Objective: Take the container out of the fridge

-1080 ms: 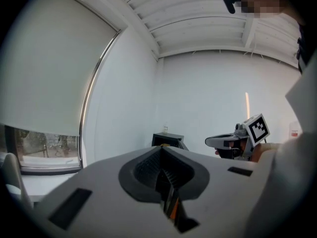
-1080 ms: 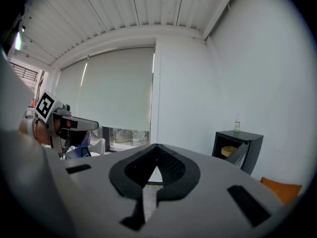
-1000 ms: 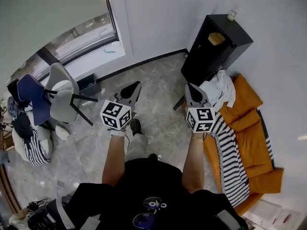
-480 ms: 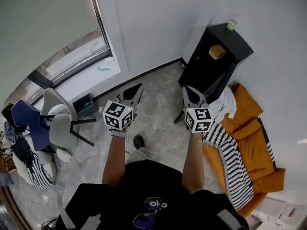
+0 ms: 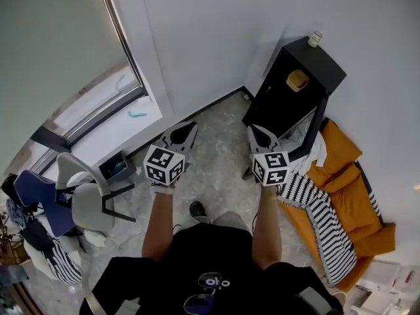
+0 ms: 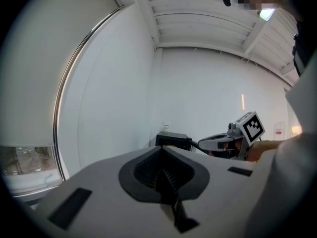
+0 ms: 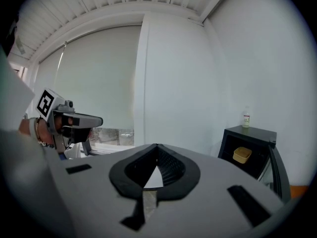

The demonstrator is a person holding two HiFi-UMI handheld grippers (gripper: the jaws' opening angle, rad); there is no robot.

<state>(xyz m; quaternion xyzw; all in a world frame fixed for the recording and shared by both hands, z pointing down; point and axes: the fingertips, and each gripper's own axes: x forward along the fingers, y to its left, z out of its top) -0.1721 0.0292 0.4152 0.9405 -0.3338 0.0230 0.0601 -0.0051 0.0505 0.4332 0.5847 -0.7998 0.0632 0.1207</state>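
Observation:
A yellow container sits inside a small black fridge that stands against the white wall, its door swung open. In the right gripper view the container shows in the fridge's upper part, off to the right and well beyond the jaws. My left gripper and right gripper are held side by side above the floor, both shut and empty. The right one is the closer to the fridge. From the left gripper view the fridge is small and far off.
A small bottle stands on the fridge top. An orange couch with a striped cloth and a white cloth lies right of the fridge. Chairs and a small bin stand at the left by the window.
The person has walked forward: the fridge now lies closer ahead of the grippers, and the chairs have slid toward the lower left. Both grippers stay shut and side by side.

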